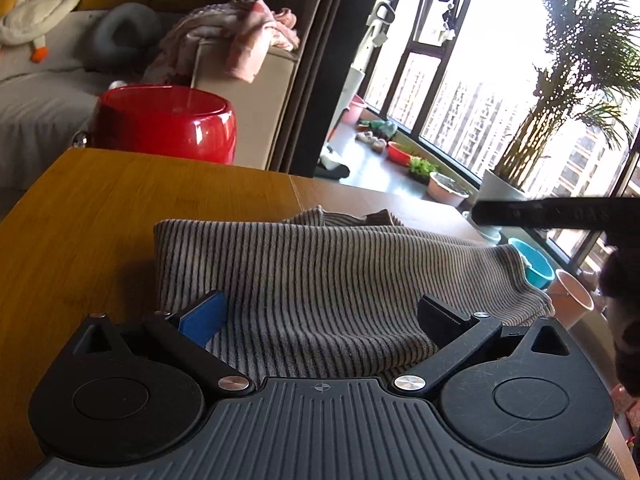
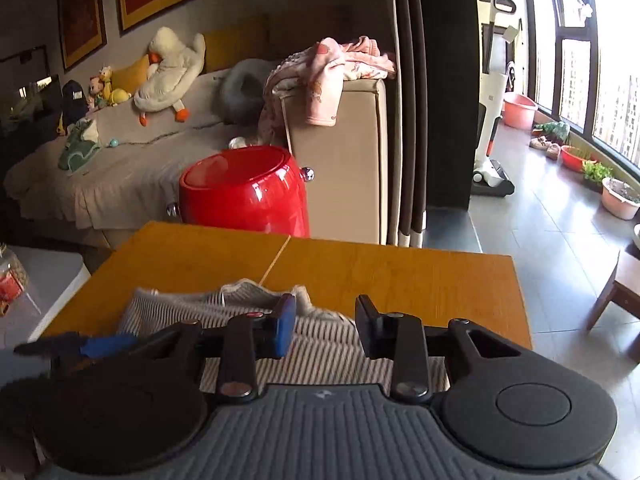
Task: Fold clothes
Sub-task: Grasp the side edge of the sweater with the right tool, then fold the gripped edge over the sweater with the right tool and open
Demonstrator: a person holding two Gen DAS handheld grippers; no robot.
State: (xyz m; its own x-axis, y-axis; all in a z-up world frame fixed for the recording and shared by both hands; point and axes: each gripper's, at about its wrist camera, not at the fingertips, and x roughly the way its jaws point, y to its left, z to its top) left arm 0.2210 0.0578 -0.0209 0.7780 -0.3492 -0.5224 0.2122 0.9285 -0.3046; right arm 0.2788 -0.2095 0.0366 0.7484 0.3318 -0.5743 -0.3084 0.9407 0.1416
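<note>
A grey-and-brown striped garment (image 1: 320, 268) lies folded on the wooden table (image 1: 100, 208). My left gripper (image 1: 320, 312) is open wide just above its near part, with nothing between the fingers. A finger of the right gripper (image 1: 552, 212) reaches in from the right above the cloth's right end. In the right wrist view the same garment (image 2: 320, 344) lies below my right gripper (image 2: 326, 320), which is open and empty over the cloth's right part. The left gripper's blue-padded finger (image 2: 108, 346) shows at the far left.
The table's far edge (image 2: 360, 246) and right edge are close. A red glossy stool (image 2: 244, 192) stands behind the table, with a sofa (image 2: 120, 160) carrying plush toys and pink clothes beyond. Plant pots and basins (image 1: 448, 188) line the window floor.
</note>
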